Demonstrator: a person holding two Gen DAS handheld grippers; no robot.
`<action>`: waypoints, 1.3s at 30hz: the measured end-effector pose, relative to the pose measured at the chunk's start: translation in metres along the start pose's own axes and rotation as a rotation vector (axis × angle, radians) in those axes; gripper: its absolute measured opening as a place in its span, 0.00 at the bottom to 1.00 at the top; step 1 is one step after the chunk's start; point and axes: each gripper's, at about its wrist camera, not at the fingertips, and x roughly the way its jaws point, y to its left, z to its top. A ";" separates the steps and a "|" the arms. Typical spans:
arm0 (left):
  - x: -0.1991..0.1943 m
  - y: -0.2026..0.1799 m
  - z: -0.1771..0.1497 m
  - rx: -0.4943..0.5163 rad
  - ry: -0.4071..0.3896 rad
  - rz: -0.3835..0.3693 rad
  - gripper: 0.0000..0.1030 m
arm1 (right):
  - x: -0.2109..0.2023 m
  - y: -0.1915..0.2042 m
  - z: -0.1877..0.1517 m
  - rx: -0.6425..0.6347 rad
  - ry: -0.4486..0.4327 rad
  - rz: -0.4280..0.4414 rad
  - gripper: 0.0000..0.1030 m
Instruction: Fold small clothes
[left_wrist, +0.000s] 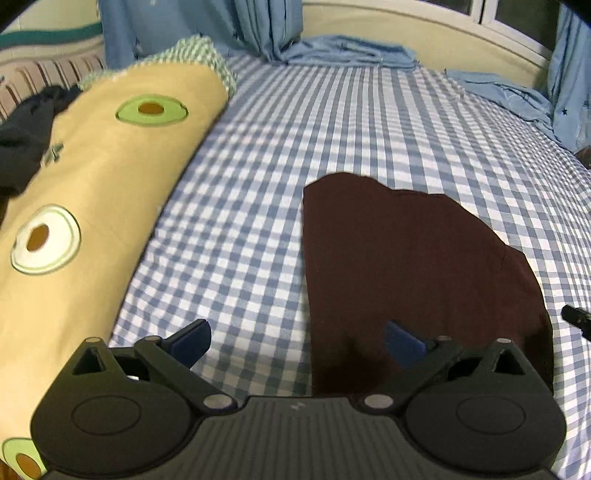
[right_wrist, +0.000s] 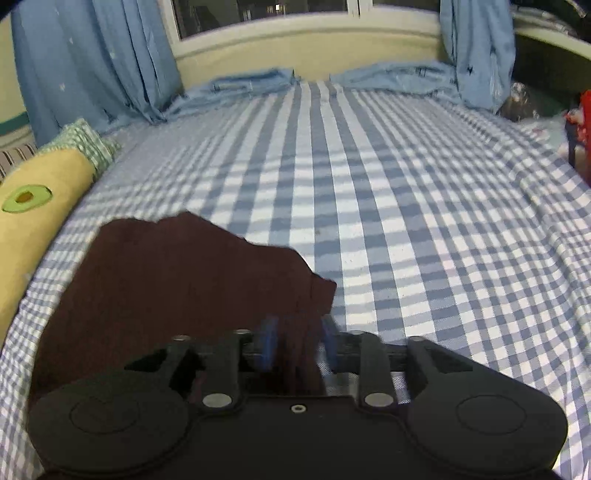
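Note:
A dark maroon garment (left_wrist: 406, 266) lies flat on the blue-and-white checked bed sheet (left_wrist: 258, 155). My left gripper (left_wrist: 297, 341) hangs open above the garment's near left edge. Its left finger is over bare sheet and its right finger is over the cloth, with nothing held. In the right wrist view the same garment (right_wrist: 177, 280) spreads to the left. My right gripper (right_wrist: 298, 345) is at the garment's near right corner, where a strip of maroon cloth lies between its blurred blue pads (right_wrist: 267, 347). The pads stand apart and do not visibly squeeze it.
A long yellow bolster with avocado prints (left_wrist: 110, 177) lies along the left side of the bed, with a black garment (left_wrist: 26, 136) draped on it. Blue curtains (right_wrist: 92, 62) pool along the far edge under a window. Red and dark items (right_wrist: 581, 133) sit at the right edge.

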 end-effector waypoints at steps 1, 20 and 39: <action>-0.003 -0.001 -0.001 0.009 -0.014 0.006 0.99 | -0.008 0.003 -0.001 0.001 -0.023 -0.003 0.48; -0.082 -0.007 -0.049 -0.022 -0.314 0.006 0.99 | -0.147 0.020 -0.038 0.013 -0.324 0.016 0.99; -0.168 -0.008 -0.153 -0.081 -0.361 0.058 0.99 | -0.252 0.000 -0.119 -0.058 -0.395 0.095 0.99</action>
